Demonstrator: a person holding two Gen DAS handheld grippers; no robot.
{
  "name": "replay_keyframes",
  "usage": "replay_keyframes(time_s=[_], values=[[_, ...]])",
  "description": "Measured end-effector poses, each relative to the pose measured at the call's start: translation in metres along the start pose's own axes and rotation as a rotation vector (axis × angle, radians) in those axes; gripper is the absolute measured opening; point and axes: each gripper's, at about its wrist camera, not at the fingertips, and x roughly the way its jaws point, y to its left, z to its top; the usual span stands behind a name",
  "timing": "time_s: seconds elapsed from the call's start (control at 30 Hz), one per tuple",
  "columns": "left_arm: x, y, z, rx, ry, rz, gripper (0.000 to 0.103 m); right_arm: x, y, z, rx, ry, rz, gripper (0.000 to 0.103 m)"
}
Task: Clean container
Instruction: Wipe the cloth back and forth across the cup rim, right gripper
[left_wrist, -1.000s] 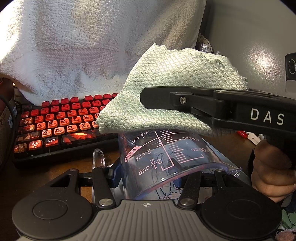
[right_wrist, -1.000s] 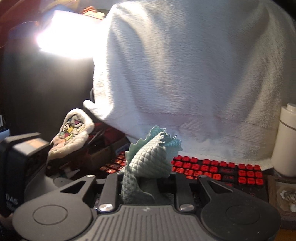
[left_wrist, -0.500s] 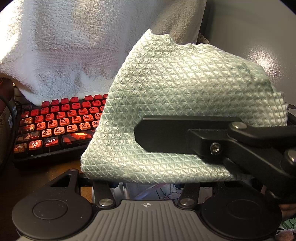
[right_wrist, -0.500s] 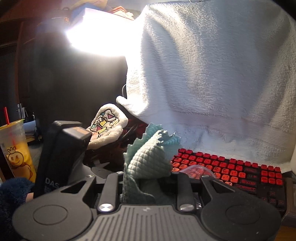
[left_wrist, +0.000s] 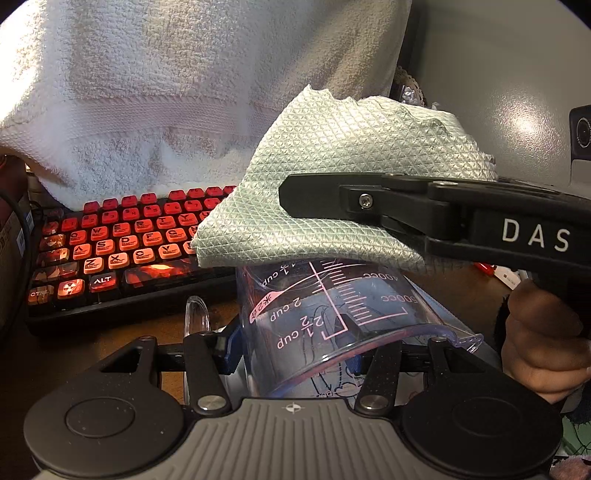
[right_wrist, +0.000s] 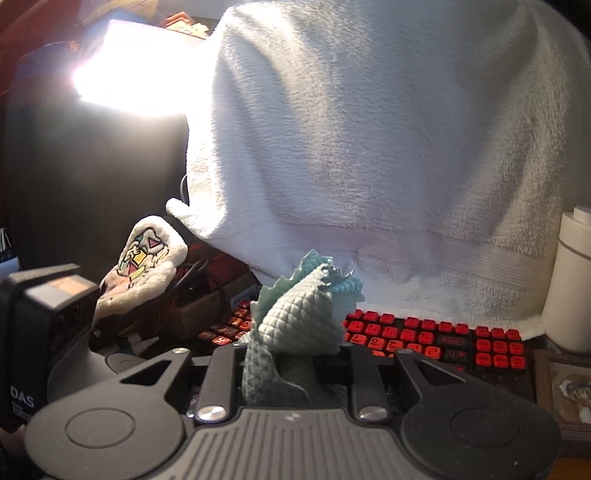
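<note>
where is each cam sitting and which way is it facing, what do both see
Left wrist: sits on the left gripper, looking along its fingers at the clear plastic measuring cup it holds; the right gripper and a hand enter from the right.
Right wrist: sits on the right gripper, facing the hanging white towel; the left gripper's body shows at left.
Shared: pale green waffle cloth, red-keyed keyboard, towel.

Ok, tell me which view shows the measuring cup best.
The left wrist view. There the clear measuring cup fills the foreground, its pink markings readable, lying between the left claw's fingers under the green cloth. The right wrist view shows none of it; the cloth bunched in the right claw blocks it.
</note>
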Motion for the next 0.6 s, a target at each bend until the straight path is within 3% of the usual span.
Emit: replay_keyframes(time_s=[0.17,0.37,0.6], values=[[-0.004,0.018,-0.003,-0.001,0.0,-0.001,0.05,-0.005,0.006,-0.004,-0.016,-0.004,0.042,0.024],[0.001,0.013,-0.003,0.001,0.001,0.0,0.05,-0.015,0.026,-0.01,-0.064,-0.005,0.133,0.024],[-0.005,0.016,-0.005,0.005,0.001,0.001,0.05,-0.011,0.024,-0.007,-0.055,-0.003,0.115,0.02]])
